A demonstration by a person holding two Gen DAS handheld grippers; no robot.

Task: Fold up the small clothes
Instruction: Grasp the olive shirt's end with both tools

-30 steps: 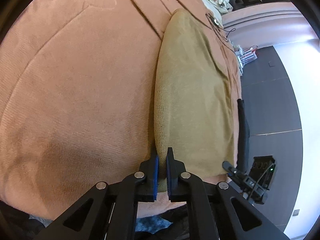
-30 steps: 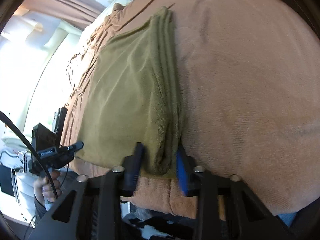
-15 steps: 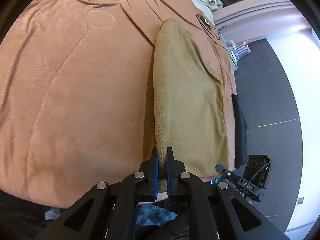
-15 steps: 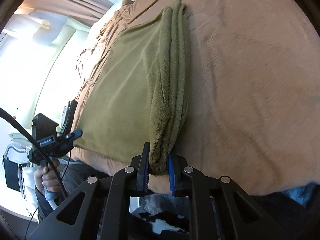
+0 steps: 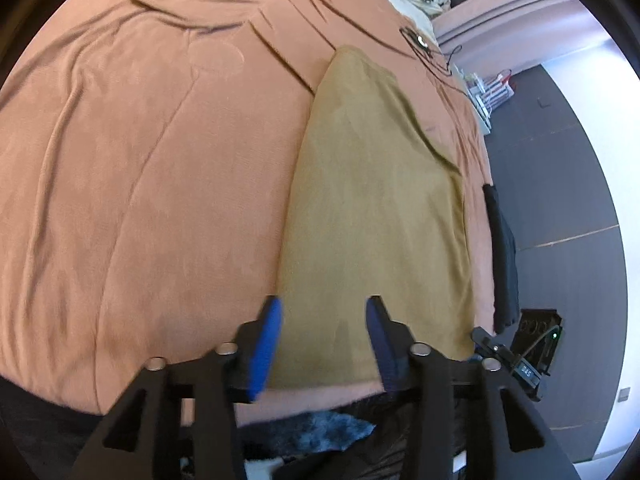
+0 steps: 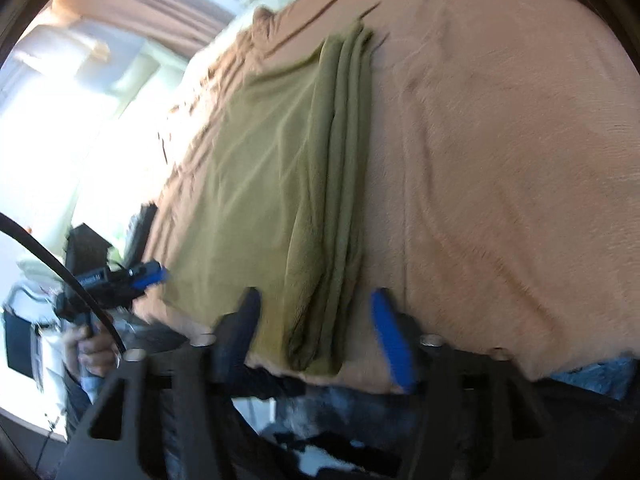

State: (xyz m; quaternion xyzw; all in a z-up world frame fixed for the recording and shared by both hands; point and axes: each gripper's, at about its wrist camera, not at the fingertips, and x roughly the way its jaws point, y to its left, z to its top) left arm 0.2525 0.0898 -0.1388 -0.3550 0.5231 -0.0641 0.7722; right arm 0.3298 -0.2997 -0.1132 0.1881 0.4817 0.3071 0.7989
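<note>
The olive-green cloth [image 5: 376, 208] lies folded flat on the bed, near its near edge, with its stacked layered folds [image 6: 340, 208] running along one long side as the right wrist view shows. Beneath it spreads a rust-orange bedspread [image 5: 140, 160], creased toward the far end, where a black cord [image 5: 424, 46] and some pale bedding rest. The left claw [image 5: 322, 312] has just been opening; its blue pads stand apart over the cloth's near end without pressing on it. The right claw [image 6: 316, 308] has likewise just been opening, its fingers wide on either side of the folded edge, clear of the fabric. In the right wrist view a hand [image 6: 90, 350] grips the handle of the other tool beside the bed, against bright window light and a brown curtain. Beyond the bed, the left wrist view shows a dark grey floor [image 5: 560, 184] and a pale wall.
</note>
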